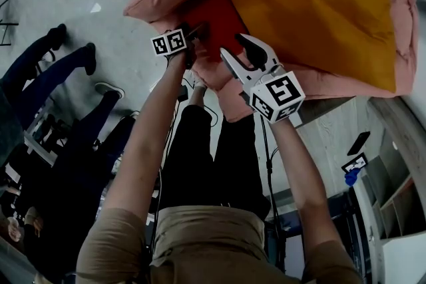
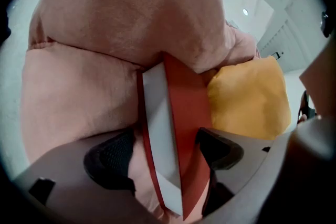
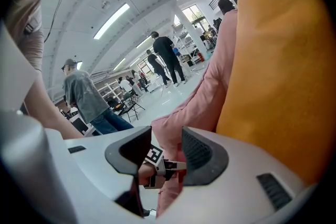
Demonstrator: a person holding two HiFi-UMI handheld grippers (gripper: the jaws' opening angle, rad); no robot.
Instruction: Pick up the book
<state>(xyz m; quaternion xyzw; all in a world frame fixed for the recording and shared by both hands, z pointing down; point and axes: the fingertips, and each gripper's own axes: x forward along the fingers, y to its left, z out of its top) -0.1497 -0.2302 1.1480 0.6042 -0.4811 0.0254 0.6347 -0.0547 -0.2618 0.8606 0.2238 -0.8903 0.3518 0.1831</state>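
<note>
The left gripper [image 2: 163, 147] has its fingers [image 2: 110, 157] spread wide and released, one on each side of the red book [image 2: 184, 107] without clamping it. The book stands on edge, wedged into the pink cushion [image 2: 121, 23] beside a yellow pillow [image 2: 247, 102]. The right gripper [image 3: 167, 157] has its fingers parted and holds nothing.

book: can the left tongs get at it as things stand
Probably yes: the red book already stands between the open left tongs, its near end clear of the pink cushion.
</note>
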